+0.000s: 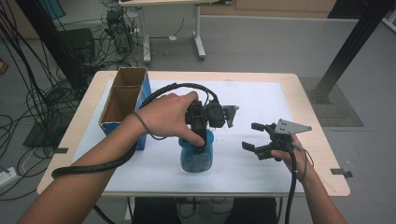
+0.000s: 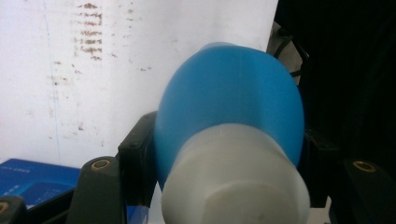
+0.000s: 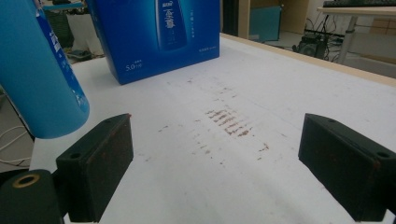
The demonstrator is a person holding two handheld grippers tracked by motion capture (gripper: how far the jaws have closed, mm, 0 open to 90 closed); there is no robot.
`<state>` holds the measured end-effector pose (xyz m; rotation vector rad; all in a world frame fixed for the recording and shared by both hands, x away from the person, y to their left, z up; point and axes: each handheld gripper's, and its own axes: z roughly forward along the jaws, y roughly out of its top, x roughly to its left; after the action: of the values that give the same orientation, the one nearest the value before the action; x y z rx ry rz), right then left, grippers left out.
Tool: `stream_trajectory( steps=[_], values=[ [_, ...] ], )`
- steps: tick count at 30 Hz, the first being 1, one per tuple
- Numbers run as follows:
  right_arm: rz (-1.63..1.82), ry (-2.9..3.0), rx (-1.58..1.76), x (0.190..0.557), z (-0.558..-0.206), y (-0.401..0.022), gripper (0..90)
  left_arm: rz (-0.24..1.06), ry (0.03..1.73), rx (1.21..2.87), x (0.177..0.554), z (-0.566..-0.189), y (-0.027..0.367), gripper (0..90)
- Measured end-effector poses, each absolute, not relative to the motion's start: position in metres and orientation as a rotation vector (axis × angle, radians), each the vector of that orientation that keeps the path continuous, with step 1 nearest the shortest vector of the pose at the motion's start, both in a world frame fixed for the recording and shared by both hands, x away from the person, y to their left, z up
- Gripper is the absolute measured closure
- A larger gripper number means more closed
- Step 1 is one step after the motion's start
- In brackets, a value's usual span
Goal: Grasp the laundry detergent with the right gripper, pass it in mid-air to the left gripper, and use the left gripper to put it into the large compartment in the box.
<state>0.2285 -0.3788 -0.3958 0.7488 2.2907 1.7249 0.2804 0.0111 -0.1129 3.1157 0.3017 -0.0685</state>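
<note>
So the left tool [image 1: 200,140] is clamped around a blue bottle [image 1: 196,158] near the front middle of the worktop [image 1: 261,100]. In the left gripper view the black jaws squeeze the bottle [image 2: 229,107] from both sides just behind its white cap [image 2: 236,179], and the bottle looks tipped over rather than upright. The right tool [image 1: 254,136] hangs off to the right with its jaws spread wide and nothing between them, just stained white paper [image 3: 224,121]. A blue carton [image 1: 123,105] with its top open stands at the left.
</note>
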Motion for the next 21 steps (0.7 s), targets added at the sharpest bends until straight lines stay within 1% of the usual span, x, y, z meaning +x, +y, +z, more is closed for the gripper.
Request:
stream_trajectory(
  steps=[1, 4, 7, 9, 10, 11, 12, 13, 14, 15, 16, 18, 21],
  values=[
    [1.725, 2.291, 0.749, 0.229, -0.396, -0.379, 9.4, -0.068, 0.302, 3.116, 0.280, -0.113, 0.011, 37.2],
    [1.723, 2.284, 0.768, 0.229, -0.399, -0.378, 9.4, -0.039, 0.406, 3.107, 0.281, -0.107, 0.011, 37.3],
    [1.719, 2.286, 0.773, 0.229, -0.400, -0.377, 9.4, -0.026, 0.457, 3.095, 0.281, -0.103, 0.013, 37.3],
    [1.717, 2.286, 0.775, 0.229, -0.401, -0.377, 9.4, -0.037, 0.528, 3.077, 0.285, -0.099, 0.016, 37.3],
    [1.718, 2.285, 0.781, 0.229, -0.401, -0.377, 9.4, -0.056, 0.614, 3.050, 0.290, -0.095, 0.020, 37.2],
    [1.716, 2.284, 0.786, 0.229, -0.401, -0.377, 9.4, -0.056, 0.614, 3.050, 0.290, -0.095, 0.020, 37.3],
    [1.714, 2.286, 0.787, 0.229, -0.401, -0.377, 9.4, -0.069, 0.685, 3.021, 0.293, -0.090, 0.024, 37.3],
    [1.713, 2.285, 0.788, 0.229, -0.402, -0.377, 9.4, -0.069, 0.685, 3.021, 0.293, -0.090, 0.024, 37.3],
    [1.712, 2.286, 0.791, 0.230, -0.402, -0.377, 9.4, -0.074, 0.754, 2.998, 0.295, -0.084, 0.026, 37.3],
    [1.712, 2.286, 0.791, 0.230, -0.402, -0.377, 9.4, -0.074, 0.754, 2.998, 0.295, -0.084, 0.026, 37.3],
    [1.711, 2.284, 0.798, 0.230, -0.403, -0.377, 9.4, -0.068, 0.803, 2.991, 0.298, -0.078, 0.026, 37.3],
    [1.712, 2.279, 0.808, 0.230, -0.404, -0.377, 9.4, -0.055, 0.832, 2.983, 0.298, -0.073, 0.027, 37.2],
    [1.713, 2.278, 0.813, 0.230, -0.404, -0.376, 9.4, -0.071, 0.908, 2.953, 0.303, -0.067, 0.031, 37.3]
  ],
)
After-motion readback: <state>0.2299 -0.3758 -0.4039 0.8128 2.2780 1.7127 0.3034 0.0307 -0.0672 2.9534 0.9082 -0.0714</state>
